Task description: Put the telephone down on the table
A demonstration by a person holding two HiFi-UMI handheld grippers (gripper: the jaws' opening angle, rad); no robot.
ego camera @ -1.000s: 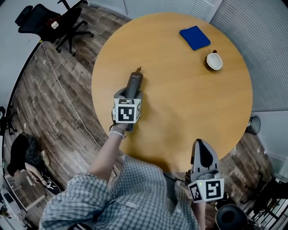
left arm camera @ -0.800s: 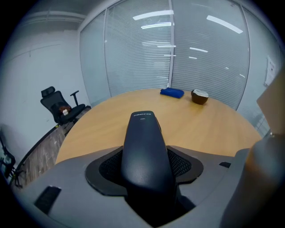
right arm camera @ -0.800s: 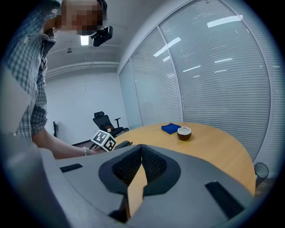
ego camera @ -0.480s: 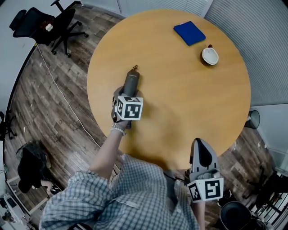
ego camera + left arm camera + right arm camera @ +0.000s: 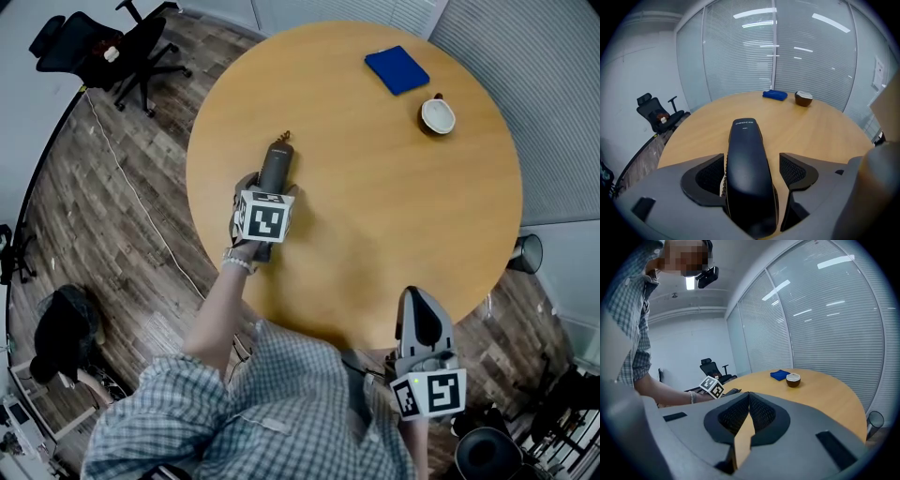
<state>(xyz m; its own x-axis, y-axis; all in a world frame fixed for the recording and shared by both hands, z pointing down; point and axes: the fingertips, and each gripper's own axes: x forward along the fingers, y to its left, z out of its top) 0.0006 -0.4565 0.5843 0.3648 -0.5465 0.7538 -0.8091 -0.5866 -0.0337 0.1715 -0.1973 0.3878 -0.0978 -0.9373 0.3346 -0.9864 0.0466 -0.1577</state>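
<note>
Left tongs: jaws parting, with the telephone lying lengthwise between them. A clear strip of counter shows between the right-hand pad and the handset. The left-hand pad stands just beside the handset's edge; contact there cannot be confirmed. The telephone is a dark handset, back uppermost, its far end pointing away from the tongs and resting on the counter. In the head view it sits on the left part of the round wooden top, inside the rim, with a short curl of cord at its far tip. The marker cube of the left tongs covers the handset's near end in that view. The person's left hand holds the tongs from the counter's near-left edge, a bracelet at the wrist and a checked sleeve behind. Right tongs: jaws pressed together, nothing between them, held off the counter's near-right edge beside the person's body. At the far side of the counter, well apart from the telephone, lie a flat blue item and, near it, a small round bowl, brown outside and pale inside. A black office chair stands on the plank floor beyond the counter's left side. A thin pale cable runs across that floor.
</note>
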